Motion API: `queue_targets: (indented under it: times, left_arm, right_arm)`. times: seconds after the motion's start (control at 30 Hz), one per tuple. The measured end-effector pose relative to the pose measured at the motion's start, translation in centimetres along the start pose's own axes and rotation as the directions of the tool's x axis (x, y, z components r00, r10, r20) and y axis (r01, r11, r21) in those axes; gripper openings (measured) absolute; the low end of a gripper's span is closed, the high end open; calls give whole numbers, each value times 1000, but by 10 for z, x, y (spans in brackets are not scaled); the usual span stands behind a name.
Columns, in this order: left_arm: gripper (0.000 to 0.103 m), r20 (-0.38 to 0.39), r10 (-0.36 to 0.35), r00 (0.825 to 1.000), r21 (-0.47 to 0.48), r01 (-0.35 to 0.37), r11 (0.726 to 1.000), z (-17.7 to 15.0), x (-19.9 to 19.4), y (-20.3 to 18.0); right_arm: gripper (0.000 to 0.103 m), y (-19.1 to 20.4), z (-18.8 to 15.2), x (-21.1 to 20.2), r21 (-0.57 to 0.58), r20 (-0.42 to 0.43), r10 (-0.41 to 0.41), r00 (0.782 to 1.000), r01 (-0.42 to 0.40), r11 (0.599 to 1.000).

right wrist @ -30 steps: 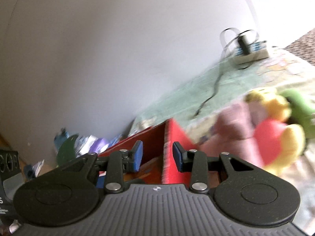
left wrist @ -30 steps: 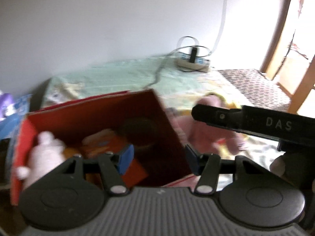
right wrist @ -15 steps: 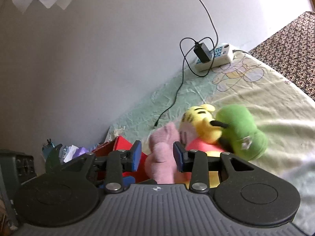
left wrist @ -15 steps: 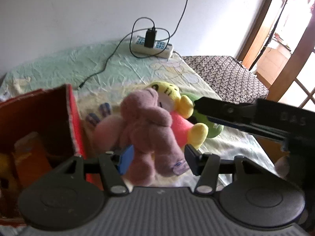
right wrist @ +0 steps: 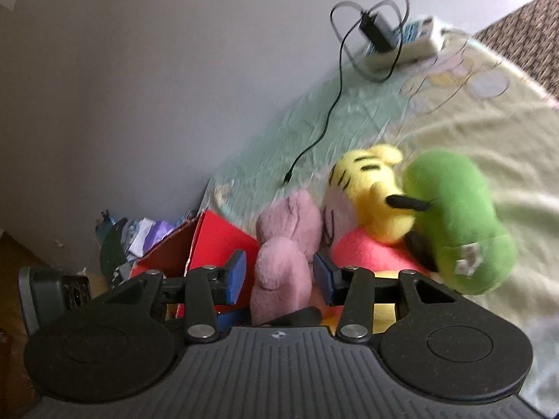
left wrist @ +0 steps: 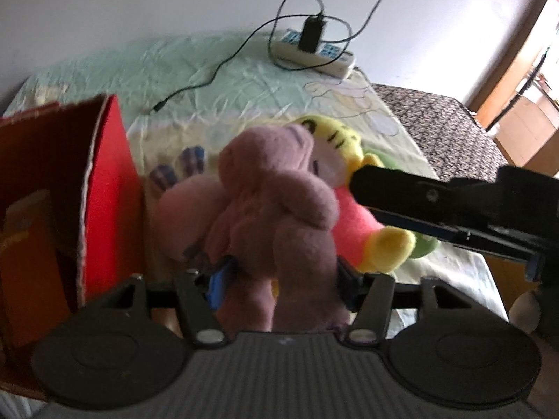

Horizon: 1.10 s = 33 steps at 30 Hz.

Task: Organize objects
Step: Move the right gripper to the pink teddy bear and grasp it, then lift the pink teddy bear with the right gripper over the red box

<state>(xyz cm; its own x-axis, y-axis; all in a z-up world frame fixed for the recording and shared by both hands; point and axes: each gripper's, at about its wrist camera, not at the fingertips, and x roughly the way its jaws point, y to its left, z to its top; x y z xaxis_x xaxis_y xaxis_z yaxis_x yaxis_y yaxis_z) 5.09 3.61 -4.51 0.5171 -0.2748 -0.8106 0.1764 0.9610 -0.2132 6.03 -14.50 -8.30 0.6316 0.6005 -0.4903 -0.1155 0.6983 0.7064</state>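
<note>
A pink plush lies on the pale green bedsheet, against a yellow tiger plush with a red body. My left gripper straddles the pink plush's lower part. Its jaws are opening and its blue pads stand beside the fur. My right gripper straddles the same pink plush from the other side, its jaws opening too, with a gap at the left pad. One of its black fingers crosses the left wrist view. A green plush leans on the yellow tiger plush.
An open red cardboard box with an orange item inside stands just left of the toys. A power strip with a charger and a black cable lies by the wall. A brown patterned mat is at the right.
Both views swung from the red box to the plush toys. Both grippers came down around the pink plush, and their jaws stand wider.
</note>
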Motion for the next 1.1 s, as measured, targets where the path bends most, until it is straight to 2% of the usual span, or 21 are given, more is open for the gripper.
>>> queue_targets:
  times: [0.1,0.4,0.5,0.57,0.77,0.9,1.1]
  left_arm:
    - [74,-6,22,1000,-7,-22,1000,0,7,0]
    - [84,-63,48,997,-20,-49,999,5,34,4]
    - [88,-85,44,995,-44,-48,998,7,44,12]
    - [87,-97,28,995,-58,-34,998,9,48,16]
    - [78,-86,34,996,-21,-36,999,9,47,10]
    - [68,-81,8,997,-7,-8,1000,5,39,6]
    - [68,-50,-14,999,24,15,1000,-5,23,-6]
  right_arm:
    - [47,-1,3,15,3,-38,20,999,-20,1000]
    - [47,-4,8,53,-50,-124,-11,992,5,999]
    - [44,-15,8,60,-7,-158,15,987,-17,1000]
    - [42,-17,8,60,0,-160,32,987,-32,999]
    - [37,-13,9,50,-19,-162,61,985,-65,998]
    - [36,-8,8,36,-29,-149,76,986,-81,996]
    - [36,4,5,16,-66,-106,65,992,-72,995]
